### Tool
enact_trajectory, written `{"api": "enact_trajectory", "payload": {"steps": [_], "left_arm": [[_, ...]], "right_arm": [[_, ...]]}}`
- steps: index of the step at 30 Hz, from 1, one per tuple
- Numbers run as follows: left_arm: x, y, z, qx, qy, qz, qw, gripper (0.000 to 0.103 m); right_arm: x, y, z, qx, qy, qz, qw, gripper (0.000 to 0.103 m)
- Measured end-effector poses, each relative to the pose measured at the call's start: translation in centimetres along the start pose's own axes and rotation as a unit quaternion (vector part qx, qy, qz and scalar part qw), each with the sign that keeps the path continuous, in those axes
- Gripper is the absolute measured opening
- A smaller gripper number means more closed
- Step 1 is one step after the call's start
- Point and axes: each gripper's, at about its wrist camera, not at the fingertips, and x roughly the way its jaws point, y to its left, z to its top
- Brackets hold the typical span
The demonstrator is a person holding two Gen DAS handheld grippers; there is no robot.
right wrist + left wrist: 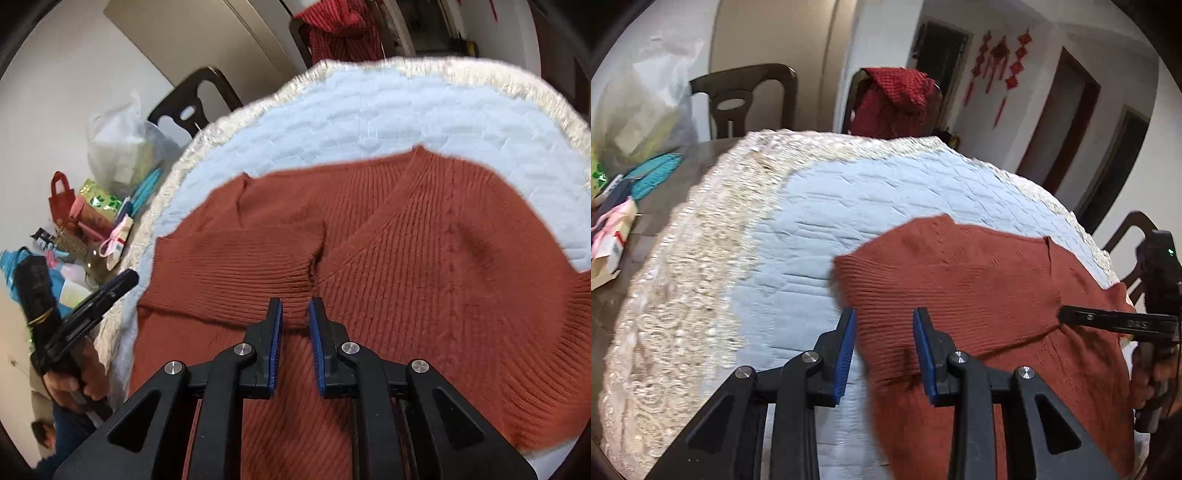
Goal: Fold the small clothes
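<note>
A rust-red ribbed sweater [424, 240] lies flat on a light blue quilted mat [369, 110] with a cream lace border. One sleeve [236, 273] is folded across its body. My right gripper [295, 304] hovers just over that sleeve's cuff, its jaws a narrow gap apart with no cloth pinched. In the left wrist view the sweater [979, 280] fills the lower right. My left gripper [884, 314] stands open over its ribbed left edge and holds nothing. The right gripper [1067, 317] reaches in from the right, its tip at the fabric. The left gripper [125, 280] shows at the mat's left edge.
A dark wooden chair [738, 99] and a chair draped with a red garment [894, 99] stand behind the table. A plastic bag [646, 110], a teal item [657, 171], boxes and small bags [92, 221] crowd the table's left side. Another chair [1134, 236] is at the right.
</note>
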Motion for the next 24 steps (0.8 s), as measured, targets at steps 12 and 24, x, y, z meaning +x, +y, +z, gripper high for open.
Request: {"api": "enact_trajectory", "payload": {"steps": [12, 24], "left_arm": [[1.1, -0.3, -0.7, 0.017, 0.022, -0.028, 0.9992, 0.026], [-0.6, -2.2, -1.9, 0.038, 0.023, 0.010, 0.9990, 0.027]], "right_arm": [[-1.0, -1.1, -1.3, 0.023, -0.011, 0.016, 1.000, 0.007], [-4.2, -2.8, -4.3, 0.008, -0.027, -0.015, 0.999, 0.023]]}}
